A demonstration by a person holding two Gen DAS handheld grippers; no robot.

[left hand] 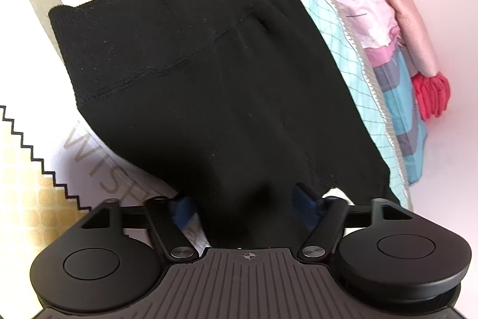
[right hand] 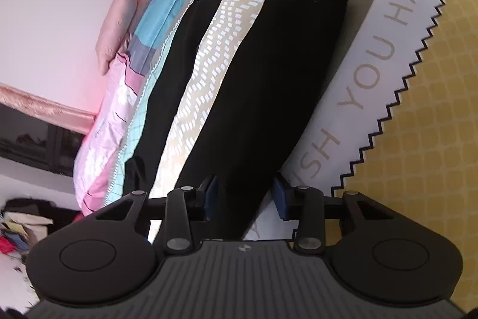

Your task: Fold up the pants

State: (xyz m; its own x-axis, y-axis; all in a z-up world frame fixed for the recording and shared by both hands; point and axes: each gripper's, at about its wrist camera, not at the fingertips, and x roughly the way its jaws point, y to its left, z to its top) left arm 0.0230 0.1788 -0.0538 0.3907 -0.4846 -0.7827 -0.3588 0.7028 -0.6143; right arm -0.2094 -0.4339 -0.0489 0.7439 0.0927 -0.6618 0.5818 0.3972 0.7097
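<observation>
Black pants point(left hand: 194, 65) lie spread on a bed sheet point(left hand: 27, 157). In the left wrist view the waistband end fills the frame, and my left gripper point(left hand: 242, 199) has its blue-padded fingers closed around bunched black fabric. In the right wrist view two black legs run away from me, one wide point(right hand: 269, 85) and one narrow point(right hand: 176, 73). My right gripper point(right hand: 245, 193) holds the near end of the wide leg between its blue pads point(right hand: 280, 196).
The sheet point(right hand: 418, 139) is yellow-checked with a white zigzag band and grey lettering. Folded quilts in teal, pink and grey point(right hand: 155, 29) lie along the far side by a pale wall. A red cloth point(left hand: 431, 96) and a pink roll point(right hand: 115, 29) sit beside them.
</observation>
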